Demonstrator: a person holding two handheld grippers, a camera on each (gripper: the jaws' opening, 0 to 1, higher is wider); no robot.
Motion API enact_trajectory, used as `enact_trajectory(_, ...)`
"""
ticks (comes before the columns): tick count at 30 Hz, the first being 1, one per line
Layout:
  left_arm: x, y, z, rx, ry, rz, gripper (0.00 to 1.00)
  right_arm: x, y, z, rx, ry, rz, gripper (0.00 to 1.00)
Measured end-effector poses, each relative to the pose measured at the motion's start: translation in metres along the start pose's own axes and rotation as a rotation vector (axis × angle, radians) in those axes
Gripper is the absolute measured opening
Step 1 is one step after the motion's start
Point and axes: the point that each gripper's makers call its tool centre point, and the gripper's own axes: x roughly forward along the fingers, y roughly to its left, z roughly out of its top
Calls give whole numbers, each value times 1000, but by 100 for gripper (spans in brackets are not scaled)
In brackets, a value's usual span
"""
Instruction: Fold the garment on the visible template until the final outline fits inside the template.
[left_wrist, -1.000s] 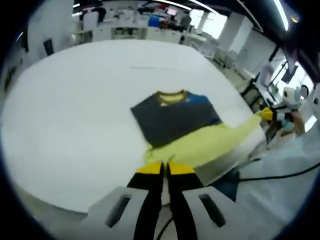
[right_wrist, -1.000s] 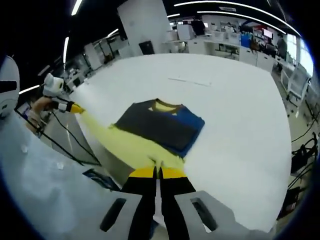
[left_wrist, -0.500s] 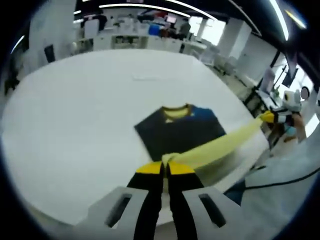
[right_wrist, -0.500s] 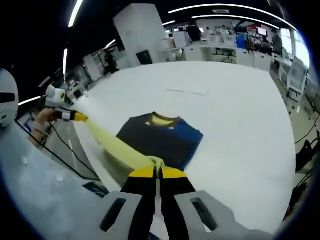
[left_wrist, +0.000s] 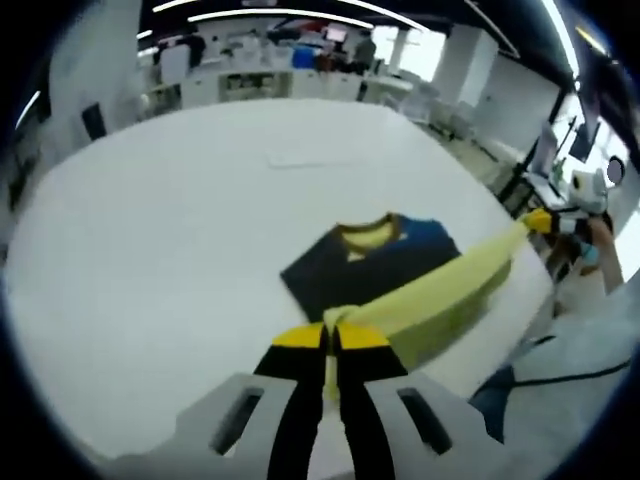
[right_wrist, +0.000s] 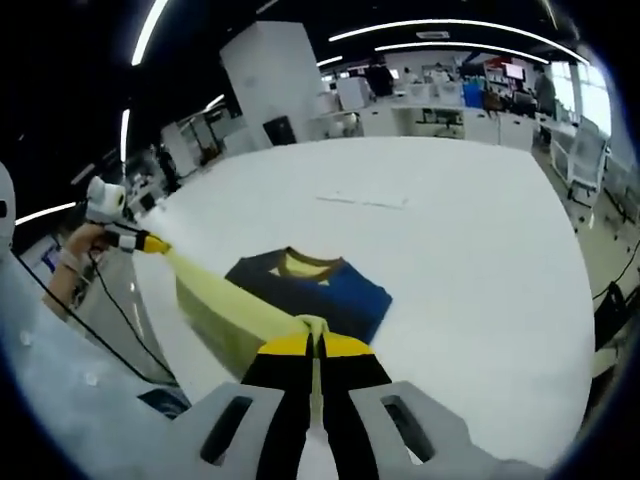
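Left gripper (left_wrist: 331, 338) and right gripper (right_wrist: 314, 346) each pinch the garment (left_wrist: 385, 262) (its yellow hem), stretched taut and lifted above the white desk (left_wrist: 160, 230).

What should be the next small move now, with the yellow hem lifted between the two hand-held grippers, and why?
Probably carry both ends forward over the dark part of the garment and lower them there. The left hand-held gripper and right hand-held gripper each pinch the yellow hem, stretched taut above the white table, while the collar end lies flat.
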Motion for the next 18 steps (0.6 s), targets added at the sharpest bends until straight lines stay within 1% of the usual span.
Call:
enact_trajectory(2,6,1,3,-1,-6,-4,0,4,-3,1,1,-2,-10,3)
enact_trajectory(7,17,6,5,9,3,-6,0,13,-10,2,-1,-9,-22,3)
enact_trajectory(13,26,14,5,-10,2,-4,0,23,-18,6,13,-18,-27,3)
enact_trajectory(18,35,20,6,-34,0,-7,0,36,-25,10,10,-27,-33,3)
